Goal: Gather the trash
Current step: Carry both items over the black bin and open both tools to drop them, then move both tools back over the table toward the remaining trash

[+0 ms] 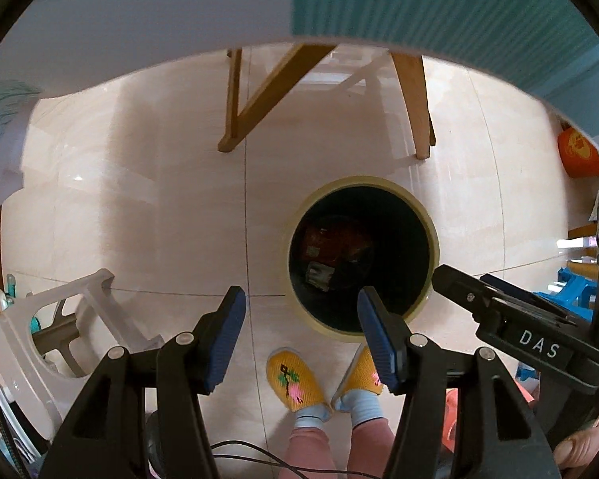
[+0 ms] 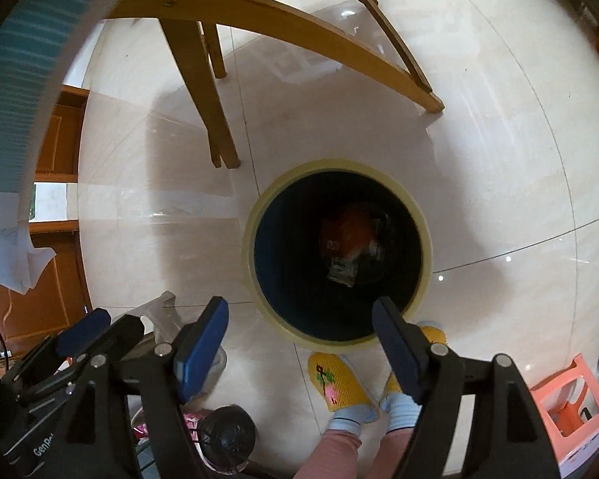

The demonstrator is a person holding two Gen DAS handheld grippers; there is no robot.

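A round trash bin with a pale yellow rim and a dark inside stands on the tiled floor, below both grippers. Crumpled red and silver wrappers lie at its bottom. My left gripper hangs open above the bin's near left edge, nothing between its blue pads. The right gripper reaches into that view from the right as a black finger. In the right wrist view the same bin holds the wrappers, and my right gripper stands wide open and empty over its near rim.
A person's feet in yellow slippers stand just in front of the bin. Wooden table legs rise behind it. A white stool lies to the left, a pink stool to the right. A table edge with a teal mat overhangs at the top.
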